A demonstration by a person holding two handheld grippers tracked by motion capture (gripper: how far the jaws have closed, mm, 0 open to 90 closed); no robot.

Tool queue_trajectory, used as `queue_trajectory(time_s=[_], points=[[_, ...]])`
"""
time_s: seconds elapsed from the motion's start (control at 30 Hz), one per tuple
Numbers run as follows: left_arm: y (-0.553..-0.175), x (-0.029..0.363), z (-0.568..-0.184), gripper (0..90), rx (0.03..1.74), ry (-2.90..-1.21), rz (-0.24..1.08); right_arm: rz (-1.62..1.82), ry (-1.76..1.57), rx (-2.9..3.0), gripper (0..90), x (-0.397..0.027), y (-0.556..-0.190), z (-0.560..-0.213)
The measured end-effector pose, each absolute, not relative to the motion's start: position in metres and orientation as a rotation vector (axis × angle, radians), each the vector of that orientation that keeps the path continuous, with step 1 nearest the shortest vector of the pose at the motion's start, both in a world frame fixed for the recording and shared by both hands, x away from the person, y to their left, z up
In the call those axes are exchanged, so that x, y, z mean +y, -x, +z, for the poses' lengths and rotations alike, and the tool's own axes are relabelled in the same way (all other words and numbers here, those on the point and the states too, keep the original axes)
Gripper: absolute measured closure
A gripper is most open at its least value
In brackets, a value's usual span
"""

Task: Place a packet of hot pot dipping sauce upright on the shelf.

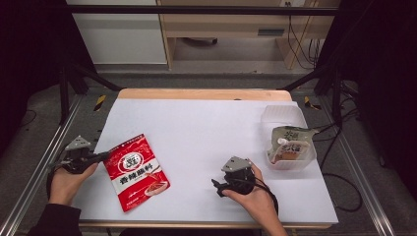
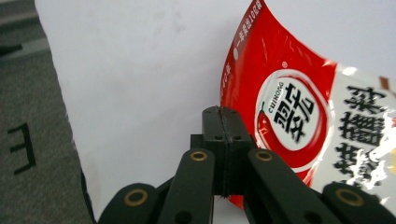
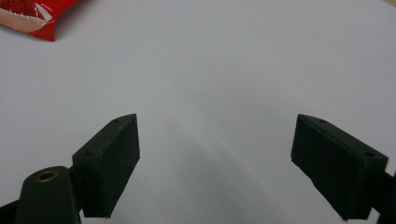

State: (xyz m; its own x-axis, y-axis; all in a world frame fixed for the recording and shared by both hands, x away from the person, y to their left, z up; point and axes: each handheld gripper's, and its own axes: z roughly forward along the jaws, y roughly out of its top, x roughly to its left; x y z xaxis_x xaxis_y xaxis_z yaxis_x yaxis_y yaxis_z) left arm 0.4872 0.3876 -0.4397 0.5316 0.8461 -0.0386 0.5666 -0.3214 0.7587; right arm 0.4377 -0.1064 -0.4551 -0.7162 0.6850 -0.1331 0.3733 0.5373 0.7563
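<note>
One pouch (image 2: 299, 107) corner hidden (left hand-held gripper (image 2: 223, 116) clamps it).

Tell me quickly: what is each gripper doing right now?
Left gripper: closed on the edge of the red sauce packet.
Right gripper: open, holding nothing, above the white table sheet.

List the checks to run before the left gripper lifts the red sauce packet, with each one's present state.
1. Left gripper shut on the red packet edge: ok.
2. Grip sits at the packet's edge, not its middle: ok.
3. Grip firm enough to lift: cannot tell.
4. Right gripper open and apart from the packet: ok.
5. Clear tub has room beside the grey pouch: cannot tell.
6. White table mat between packet and tub free: ok.
</note>
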Motion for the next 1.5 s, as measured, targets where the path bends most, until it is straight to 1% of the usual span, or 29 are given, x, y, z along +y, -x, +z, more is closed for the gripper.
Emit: queue_trajectory(time_s=[0.27, 0.57, 0.9, 1.13, 1.5], points=[[-0.484, 0.378, -0.421, 90.0, 1.08, -1.991, 0.495, 1.018, -0.835, 2.358, 15.5, -0.099, -0.439, -0.449], [-0.481, 0.361, -0.4, 90.0, 1.004, -1.988, 0.521, 1.0, -0.773, 2.399, 15.6, -0.079, -0.445, -0.442], [-0.482, 0.334, -0.375, 90.0, 0.91, -1.996, 0.546, 0.983, -0.737, 2.424, 15.4, -0.059, -0.453, -0.441], [-0.486, 0.321, -0.363, 90.0, 0.889, -2.001, 0.564, 1.0, -0.726, 2.416, 15.7, -0.05, -0.462, -0.43], [-0.488, 0.313, -0.347, 90.0, 0.867, -1.988, 0.596, 1.021, -0.681, 2.412, 15.9, -0.032, -0.473, -0.412]])
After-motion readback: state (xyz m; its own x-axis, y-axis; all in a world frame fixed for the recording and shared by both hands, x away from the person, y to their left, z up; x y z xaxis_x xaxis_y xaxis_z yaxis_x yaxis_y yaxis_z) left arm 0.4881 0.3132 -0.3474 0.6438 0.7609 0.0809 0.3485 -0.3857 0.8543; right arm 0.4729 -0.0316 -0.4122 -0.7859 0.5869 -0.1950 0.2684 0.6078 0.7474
